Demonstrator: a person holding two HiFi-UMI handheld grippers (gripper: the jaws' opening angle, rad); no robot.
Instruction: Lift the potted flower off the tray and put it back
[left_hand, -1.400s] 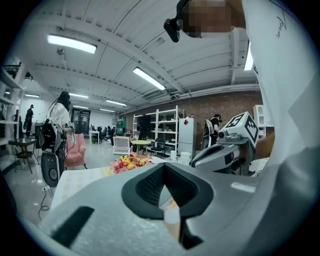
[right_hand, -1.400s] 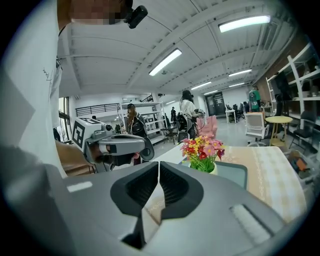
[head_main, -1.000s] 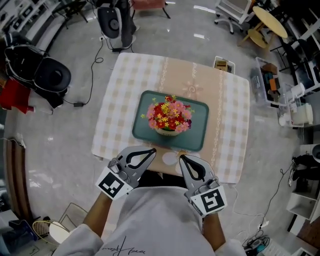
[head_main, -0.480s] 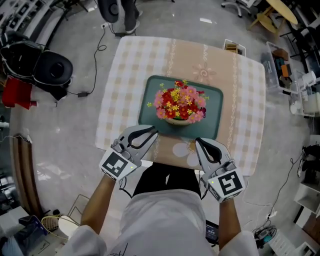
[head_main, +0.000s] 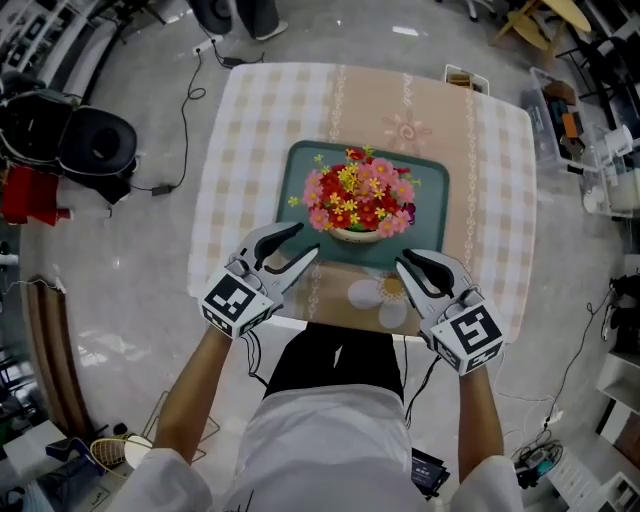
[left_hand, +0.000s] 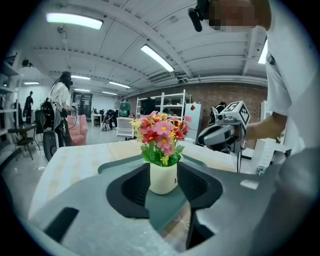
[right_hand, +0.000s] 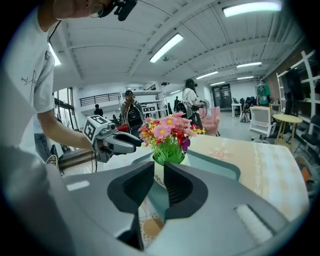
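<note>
Flower (head_main: 358, 200): upright in its white pot, on the tray (head_main: 432, 205), on the desk (head_main: 260, 120).
Left hand-held gripper (head_main: 306, 242): at tray's near-left corner; jaws have just been opening, partly apart, holding nothing.
Right hand-held gripper (head_main: 404, 260): at tray's near-right edge; jaws have just been opening, narrowly apart, empty.

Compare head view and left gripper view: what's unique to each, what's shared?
Head view only: the whole checked tablecloth from above, and the left gripper from outside, short of the tray. Left gripper view only: the side of the white pot through its own open jaws, ceiling lights, a bystander. Both: the potted flower on the tray and the right gripper. Both grippers' jaws have just been opening, nothing between them.
</note>
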